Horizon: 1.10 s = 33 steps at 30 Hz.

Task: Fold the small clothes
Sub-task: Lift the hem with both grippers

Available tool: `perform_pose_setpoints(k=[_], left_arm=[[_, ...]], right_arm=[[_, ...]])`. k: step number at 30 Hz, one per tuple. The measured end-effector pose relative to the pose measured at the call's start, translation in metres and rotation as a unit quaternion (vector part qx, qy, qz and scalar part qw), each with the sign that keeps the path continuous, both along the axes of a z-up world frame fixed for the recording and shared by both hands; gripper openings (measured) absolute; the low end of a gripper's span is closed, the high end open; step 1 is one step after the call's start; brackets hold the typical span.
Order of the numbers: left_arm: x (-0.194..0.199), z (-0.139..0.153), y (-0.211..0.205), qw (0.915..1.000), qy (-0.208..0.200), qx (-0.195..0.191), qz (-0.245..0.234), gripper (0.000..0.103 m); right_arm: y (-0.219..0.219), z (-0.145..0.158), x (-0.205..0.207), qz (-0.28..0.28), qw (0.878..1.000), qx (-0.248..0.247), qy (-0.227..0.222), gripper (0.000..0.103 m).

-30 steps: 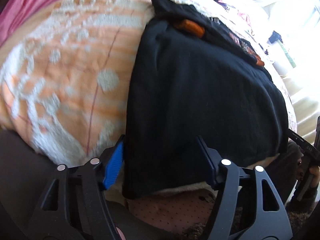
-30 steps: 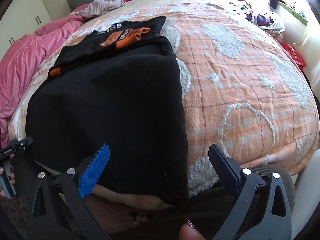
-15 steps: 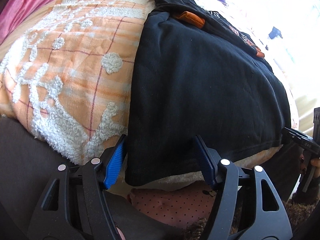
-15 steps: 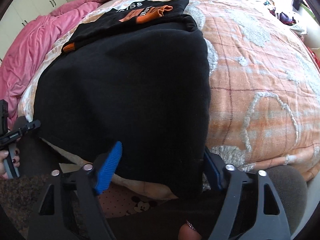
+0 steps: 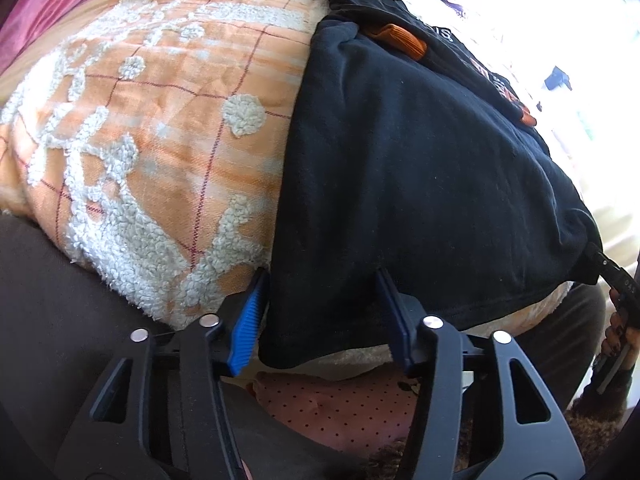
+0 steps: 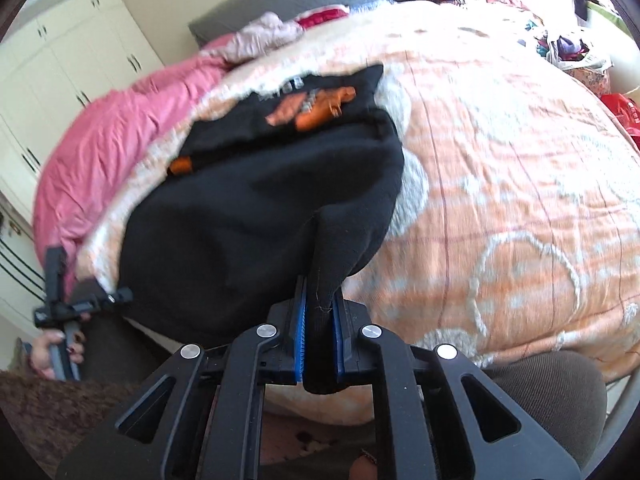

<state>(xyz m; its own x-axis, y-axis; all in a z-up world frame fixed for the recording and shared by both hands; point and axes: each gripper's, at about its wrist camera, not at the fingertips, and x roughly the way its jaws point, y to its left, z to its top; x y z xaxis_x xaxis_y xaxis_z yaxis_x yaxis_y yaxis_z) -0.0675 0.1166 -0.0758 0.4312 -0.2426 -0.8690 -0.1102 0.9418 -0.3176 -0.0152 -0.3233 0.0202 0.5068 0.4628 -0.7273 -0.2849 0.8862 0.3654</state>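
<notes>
one black garment (image 5: 420,184), two tools (image 5: 320,312), one blanket (image 5: 160,120)

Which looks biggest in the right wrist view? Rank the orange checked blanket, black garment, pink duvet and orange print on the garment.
1. Orange checked blanket.
2. Black garment, though it lies nearer the camera.
3. Pink duvet, partly hidden.
4. Orange print, clearly smallest.

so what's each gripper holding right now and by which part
The right gripper is shut on the black garment, pinching its near hem corner. The left gripper is open around the other near corner, holding nothing.
</notes>
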Motion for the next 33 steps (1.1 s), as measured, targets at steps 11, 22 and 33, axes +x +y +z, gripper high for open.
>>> perform_pose_setpoints(k=[11, 22, 33], left_arm=[[-0.004, 0.016, 0.01, 0.997, -0.003, -0.076, 0.014, 0.005], [0.013, 0.086, 0.019, 0.9898, -0.105, -0.095, 0.017, 0.003], [0.038, 0.128, 0.038, 0.9805, -0.167, -0.094, 0.042, 0.002]], right_arm=[[0.001, 0.029, 0.009, -0.023, 0.998, 0.016, -0.056, 0.006], [-0.007, 0.047, 0.016, -0.048, 0.994, 0.047, -0.091, 0.006], [-0.003, 0.07, 0.033, -0.063, 0.988, 0.06, -0.124, 0.006]])
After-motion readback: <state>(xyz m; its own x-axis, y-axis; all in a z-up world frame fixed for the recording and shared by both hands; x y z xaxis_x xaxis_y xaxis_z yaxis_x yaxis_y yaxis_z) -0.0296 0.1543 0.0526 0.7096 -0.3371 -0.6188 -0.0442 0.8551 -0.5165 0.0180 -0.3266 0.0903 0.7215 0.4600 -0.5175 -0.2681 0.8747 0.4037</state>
